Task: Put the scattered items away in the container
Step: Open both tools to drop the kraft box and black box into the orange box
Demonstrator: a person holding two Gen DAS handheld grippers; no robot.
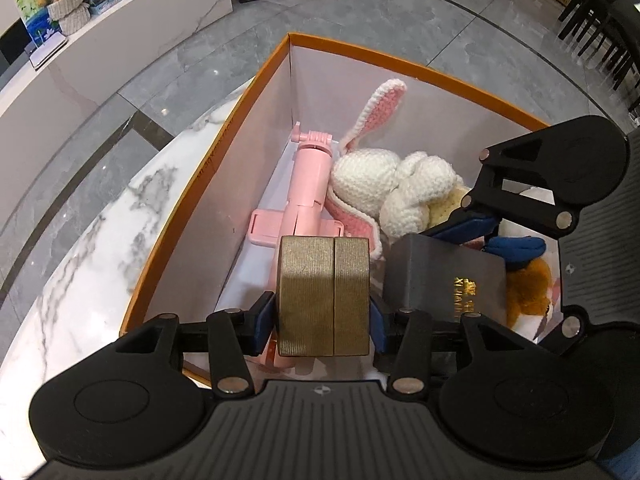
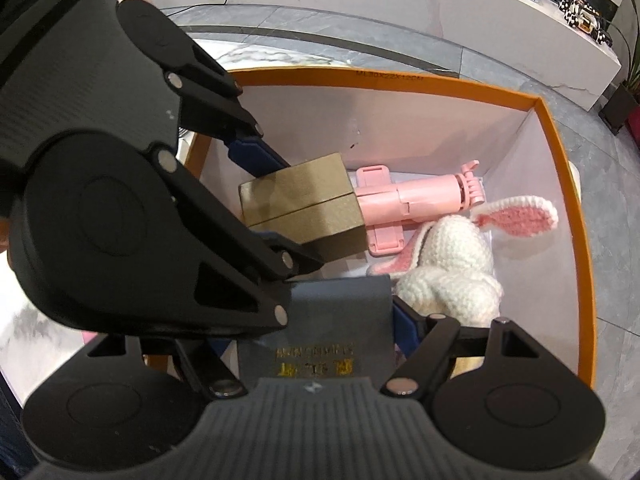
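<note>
Left hand-held gripper [image 1: 324, 300] clamps stiff gold ribbed block [image 1: 324, 296] by flat sides; right hand-held gripper [image 2: 316, 320] grips rigid grey box [image 2: 340, 312], probably light, over orange-rimmed cardboard box [image 2: 568, 200].

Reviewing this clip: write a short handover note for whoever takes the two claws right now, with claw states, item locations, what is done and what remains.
Left claw: shut on the gold box, held over the orange-rimmed container.
Right claw: shut on the dark grey box with gold lettering, also over the container.
Already inside: pink selfie stick lying along the bottom, white crocheted bunny beside it, and a brown plush toy partly hidden under the right claw.
Left to do: lower and release both boxes. Whether other items remain outside the container cannot be seen from these views.
</note>
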